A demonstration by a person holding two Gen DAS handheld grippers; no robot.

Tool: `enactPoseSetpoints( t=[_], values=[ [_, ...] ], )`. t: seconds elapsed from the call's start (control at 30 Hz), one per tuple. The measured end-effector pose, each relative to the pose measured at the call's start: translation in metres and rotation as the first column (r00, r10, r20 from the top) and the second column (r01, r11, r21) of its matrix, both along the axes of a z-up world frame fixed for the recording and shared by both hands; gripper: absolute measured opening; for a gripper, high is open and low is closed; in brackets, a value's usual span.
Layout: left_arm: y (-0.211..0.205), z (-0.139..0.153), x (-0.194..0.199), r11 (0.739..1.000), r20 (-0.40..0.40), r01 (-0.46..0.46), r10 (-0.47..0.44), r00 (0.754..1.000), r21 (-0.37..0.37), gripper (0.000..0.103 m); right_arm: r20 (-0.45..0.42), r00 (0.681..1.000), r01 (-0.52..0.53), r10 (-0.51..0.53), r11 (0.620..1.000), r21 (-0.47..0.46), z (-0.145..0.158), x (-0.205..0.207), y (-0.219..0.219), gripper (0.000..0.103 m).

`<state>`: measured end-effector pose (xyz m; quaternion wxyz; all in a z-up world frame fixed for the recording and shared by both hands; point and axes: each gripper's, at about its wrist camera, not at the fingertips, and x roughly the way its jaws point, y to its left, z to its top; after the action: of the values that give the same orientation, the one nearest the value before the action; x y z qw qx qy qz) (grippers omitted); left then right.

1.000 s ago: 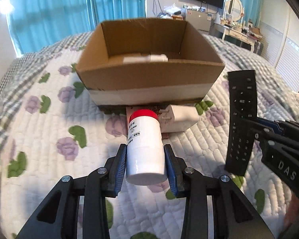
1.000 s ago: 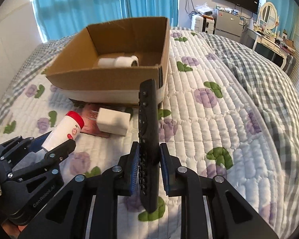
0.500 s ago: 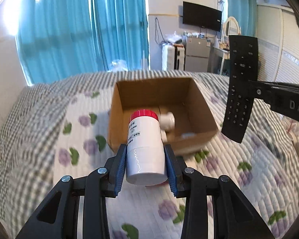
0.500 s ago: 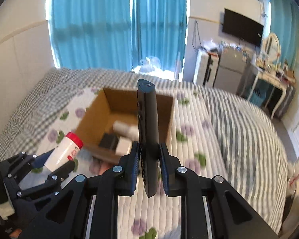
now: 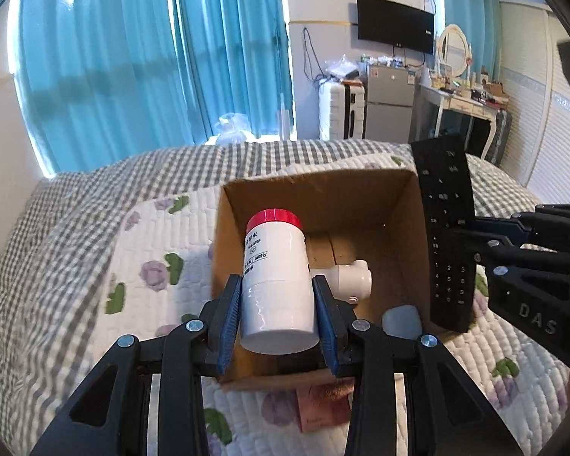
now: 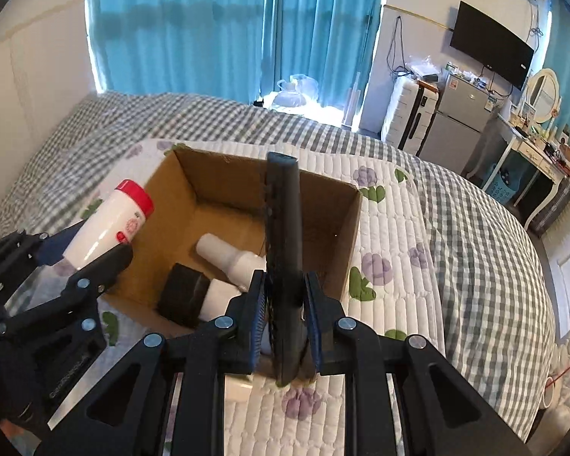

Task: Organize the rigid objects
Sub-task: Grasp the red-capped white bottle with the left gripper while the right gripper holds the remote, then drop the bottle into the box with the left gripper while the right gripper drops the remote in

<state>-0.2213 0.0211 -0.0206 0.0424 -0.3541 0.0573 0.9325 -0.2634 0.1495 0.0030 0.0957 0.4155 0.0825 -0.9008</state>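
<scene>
one cardboard box. one white bottle with a red cap. one black remote control. two grippers, left gripper and right gripper. inside the box: one white pipe fitting, one black-capped item.

Each camera sat just behind its own claw and looked steeply down along the fingers at the cardboard box on the bed. The left view faced the box from its near side, close above; the right view looked from the box's right. Both shared the box and, beyond it, the blue curtains.
</scene>
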Motion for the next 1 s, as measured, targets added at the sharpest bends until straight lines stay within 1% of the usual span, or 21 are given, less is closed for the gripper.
enactPoseSetpoints(
  t=[0.13,0.23,0.27,0.3,0.37,0.4,0.5,0.63,0.8,0.9,0.93,0.97,1.0],
  values=[
    [0.004,-0.015,-0.013,1.0,0.016,-0.004,0.004,1.0,-0.01,0.038,0.018,1.0,-0.01,0.01,1.0,0.005,-0.01,-0.018,-0.002,0.018],
    [0.005,-0.024,-0.02,1.0,0.028,-0.001,0.002,1.0,-0.013,0.038,0.037,0.999,-0.019,0.019,1.0,-0.003,-0.021,-0.024,-0.001,0.018],
    [0.006,-0.027,-0.022,1.0,0.035,0.004,-0.004,0.999,-0.014,0.04,0.042,0.999,-0.022,0.022,1.0,-0.011,-0.024,-0.024,-0.002,0.018],
    [0.006,-0.028,-0.023,1.0,0.035,0.009,-0.009,0.999,-0.019,0.043,0.047,0.999,-0.026,0.026,1.0,-0.018,-0.026,-0.025,-0.001,0.018],
    [0.007,-0.027,-0.022,0.999,0.007,0.007,-0.007,1.0,-0.041,0.068,0.055,0.998,-0.026,0.028,0.999,-0.03,-0.031,-0.026,0.0,0.018],
    [0.007,-0.027,-0.02,0.999,-0.004,0.009,-0.009,1.0,-0.043,0.07,0.059,0.998,-0.027,0.028,0.999,-0.028,-0.033,-0.027,0.0,0.018],
    [0.004,-0.024,-0.02,0.999,-0.007,0.013,-0.014,1.0,-0.042,0.07,0.066,0.998,-0.021,0.022,1.0,-0.014,-0.037,-0.032,-0.001,0.018],
    [-0.005,-0.021,-0.021,1.0,-0.006,0.0,-0.001,1.0,-0.008,0.07,0.08,0.997,-0.012,0.011,1.0,0.01,-0.044,-0.039,-0.002,0.018],
    [-0.015,-0.017,-0.019,1.0,-0.022,-0.004,0.004,1.0,0.019,0.07,0.074,0.997,0.01,-0.014,0.999,0.043,-0.05,-0.056,-0.011,0.018],
    [-0.022,-0.014,-0.018,0.999,-0.027,-0.008,0.009,1.0,0.033,0.07,0.052,0.998,0.023,-0.025,0.999,0.044,-0.053,-0.067,-0.018,0.019],
    [-0.023,-0.013,-0.016,0.999,-0.028,-0.012,0.013,1.0,0.038,0.074,0.035,0.999,0.034,-0.035,0.998,0.043,-0.053,-0.071,-0.02,0.019],
    [-0.026,-0.011,-0.016,0.999,-0.031,-0.016,0.018,0.999,0.046,0.078,0.025,0.999,0.04,-0.041,0.998,0.04,-0.053,-0.074,-0.021,0.025],
    [-0.028,-0.009,-0.014,0.998,-0.035,-0.022,0.024,0.999,0.052,0.079,0.011,0.999,0.046,-0.046,0.999,0.029,-0.051,-0.076,-0.022,0.033]
  ],
)
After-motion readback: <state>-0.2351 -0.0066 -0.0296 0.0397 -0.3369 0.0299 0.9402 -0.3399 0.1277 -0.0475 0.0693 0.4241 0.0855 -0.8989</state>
